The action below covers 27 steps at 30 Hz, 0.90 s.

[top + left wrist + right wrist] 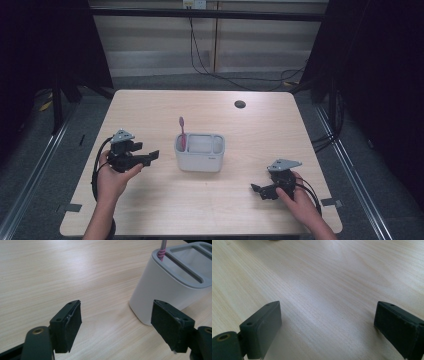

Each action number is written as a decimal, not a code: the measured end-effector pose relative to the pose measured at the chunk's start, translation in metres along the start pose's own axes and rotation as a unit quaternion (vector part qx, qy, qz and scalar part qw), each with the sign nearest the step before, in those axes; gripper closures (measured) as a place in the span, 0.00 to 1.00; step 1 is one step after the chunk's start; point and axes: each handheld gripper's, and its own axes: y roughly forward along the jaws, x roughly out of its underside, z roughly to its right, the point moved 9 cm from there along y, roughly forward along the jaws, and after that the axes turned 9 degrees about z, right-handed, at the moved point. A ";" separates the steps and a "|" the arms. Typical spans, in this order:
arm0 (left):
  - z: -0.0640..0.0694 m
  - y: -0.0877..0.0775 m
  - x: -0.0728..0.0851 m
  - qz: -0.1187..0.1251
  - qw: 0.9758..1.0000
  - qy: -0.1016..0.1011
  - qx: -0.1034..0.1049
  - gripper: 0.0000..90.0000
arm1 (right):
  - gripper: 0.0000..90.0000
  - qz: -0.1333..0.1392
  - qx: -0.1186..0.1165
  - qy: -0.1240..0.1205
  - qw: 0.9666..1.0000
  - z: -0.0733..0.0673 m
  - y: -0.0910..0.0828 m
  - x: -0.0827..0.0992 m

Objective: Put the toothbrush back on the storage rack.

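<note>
Closest to the near edge of the surface (pixel 150 107), over toward the near right corner, the right tongs (pixel 256 189) sat low with the jaws wide apart and nothing but bare light woodgrain between them. The right hand (pixel 300 200) was wrapped round the body behind them.

A bit further in on the left side, the left tongs (pixel 154 154) were held by the left hand (pixel 112 177) and pointed at the holder. Jaws apart too, nothing clamped, just surface between the pads, with the holder's corner sitting just past the right-hand jaw in the left gripper view.

Then the holder (pixel 200 152) itself, roughly mid-surface: a white plastic caddy with rounded corners, a grey top rim and a few slots divided off, one wide and a couple of narrow ones. A pink toothbrush (pixel 182 131) stood upright in the narrow slot at its left end, head sticking well above the rim.

Way back near the far edge there was a dark round cable hole (pixel 240 104).
</note>
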 end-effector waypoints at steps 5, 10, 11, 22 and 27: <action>-0.003 0.000 0.004 0.004 1.000 0.007 0.004 0.25 | 0.08 0.000 0.000 0.000 1.000 0.000 0.000 0.000; -0.007 0.000 0.008 0.005 1.000 0.015 -0.002 0.24 | 0.08 0.000 0.000 0.000 1.000 0.000 0.000 0.000; -0.008 -0.001 0.009 0.004 1.000 0.018 -0.001 0.23 | 0.08 0.000 0.000 0.000 1.000 0.000 0.000 0.000; -0.019 0.000 0.022 -0.001 1.000 0.020 -0.005 0.22 | 0.08 0.000 0.000 0.000 1.000 0.000 0.000 0.000; -0.023 0.000 0.028 -0.002 1.000 0.022 -0.008 0.22 | 0.08 -0.001 0.000 0.001 1.000 0.000 0.000 0.000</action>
